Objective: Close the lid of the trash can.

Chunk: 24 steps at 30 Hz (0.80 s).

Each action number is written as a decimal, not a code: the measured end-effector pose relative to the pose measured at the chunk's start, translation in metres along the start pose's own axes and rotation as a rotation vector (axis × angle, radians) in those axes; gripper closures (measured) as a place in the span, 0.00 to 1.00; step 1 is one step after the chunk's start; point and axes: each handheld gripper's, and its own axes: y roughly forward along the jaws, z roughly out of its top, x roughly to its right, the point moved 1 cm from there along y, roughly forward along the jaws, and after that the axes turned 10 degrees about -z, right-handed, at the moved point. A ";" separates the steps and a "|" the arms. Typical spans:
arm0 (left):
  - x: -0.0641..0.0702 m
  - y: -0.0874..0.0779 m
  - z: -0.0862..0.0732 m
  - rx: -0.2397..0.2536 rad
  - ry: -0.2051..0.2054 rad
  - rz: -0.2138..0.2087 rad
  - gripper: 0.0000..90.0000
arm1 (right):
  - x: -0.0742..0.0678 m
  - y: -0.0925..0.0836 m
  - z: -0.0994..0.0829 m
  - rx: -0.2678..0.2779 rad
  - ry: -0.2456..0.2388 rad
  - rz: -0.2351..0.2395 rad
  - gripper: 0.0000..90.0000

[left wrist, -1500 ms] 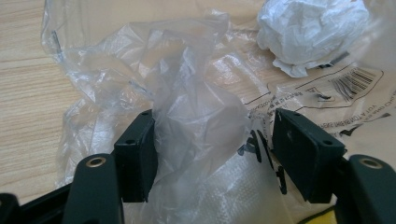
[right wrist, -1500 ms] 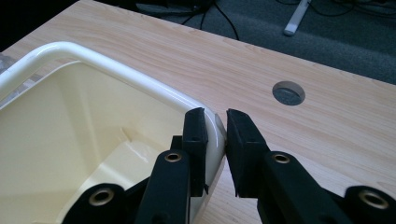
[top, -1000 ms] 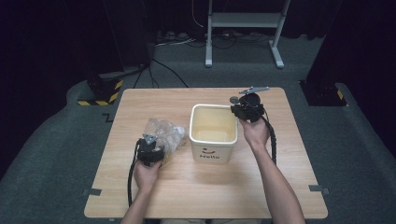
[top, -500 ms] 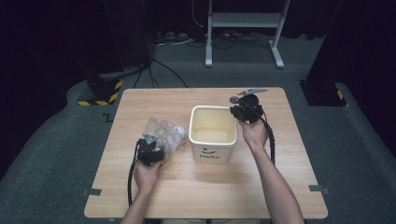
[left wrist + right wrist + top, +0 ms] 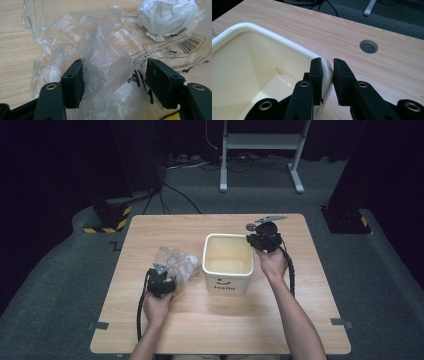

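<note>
A cream square bin (image 5: pixel 227 282) with "Hello" on its front stands mid-table. My right gripper (image 5: pixel 257 242) is at its far right corner; in the right gripper view the gripper (image 5: pixel 327 66) has one jaw inside and one outside, shut on the bin's rim (image 5: pixel 262 32). Left of the bin lies a crumpled clear plastic bag (image 5: pixel 175 260). My left gripper (image 5: pixel 166 274) sits at its near edge. In the left gripper view the gripper (image 5: pixel 113 75) stands open, with a fold of the plastic bag (image 5: pixel 105 57) rising between the jaws and brushing the left pad.
A white crumpled wad (image 5: pixel 166 16) and a printed label with a barcode (image 5: pixel 188 43) lie within the plastic. The wooden table (image 5: pixel 225 320) has a round cable hole (image 5: pixel 368 46) behind the bin. Dark floor, cables and a metal stand (image 5: pixel 260 150) lie beyond.
</note>
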 end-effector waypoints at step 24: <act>0.000 0.000 0.000 0.001 -0.002 0.000 0.38 | 0.000 0.001 0.000 0.002 -0.005 0.003 0.86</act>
